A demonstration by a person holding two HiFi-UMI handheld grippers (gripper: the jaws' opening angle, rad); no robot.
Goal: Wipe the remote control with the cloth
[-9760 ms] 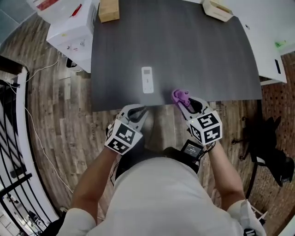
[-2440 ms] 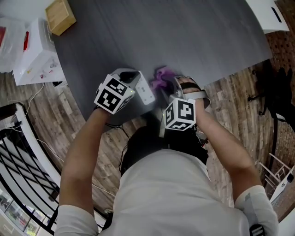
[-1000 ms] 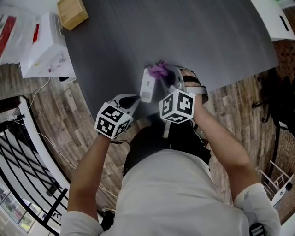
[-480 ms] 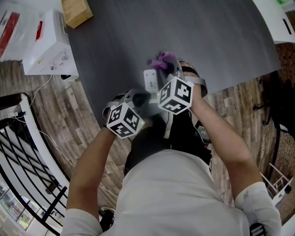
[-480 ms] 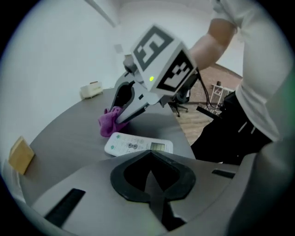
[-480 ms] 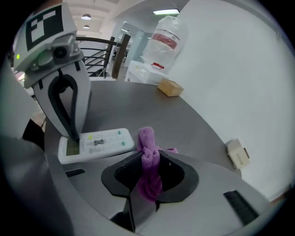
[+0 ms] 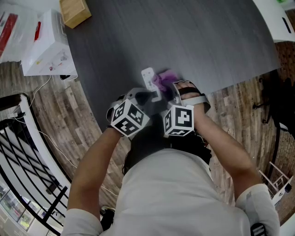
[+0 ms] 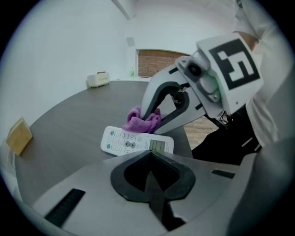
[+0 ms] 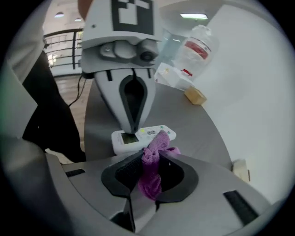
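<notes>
left gripper: my left gripper (image 8: 148,156) has its jaws pressed fully together, with nothing between them.
left tips: they point steeply down at the display end of the remote control (image 8: 133,140). in the right gripper view they sit on that end, though i cannot tell how hard they bear on it.
right gripper: my right gripper (image 9: 152,159) is clamped on the cloth (image 9: 158,144), its jaws closed around the bunched purple fabric.
cloth: one fold hangs back between the jaws toward me. a tuft sticks out past the tips and lies against the button end of the remote control.
both grippers: in the head view they stand side by side, tips angled toward each other, with the remote control and the cloth just ahead of them.
remote control: white and lying flat with its face up. it is close to the near edge of the table (image 7: 207,37), between my two sets of tips.
table: dark grey with a fine grain, and bare around the remote control.
far corner: a wooden block (image 7: 73,11) rests at the table's far left corner.
beyond the table: a white box (image 7: 46,46) sits just past the left edge, and a clear bottle (image 9: 196,46) with a red label shows behind it in the right gripper view.
floor: wood planks (image 7: 83,138) run under me, with a black railing (image 7: 23,161) at the far left.
</notes>
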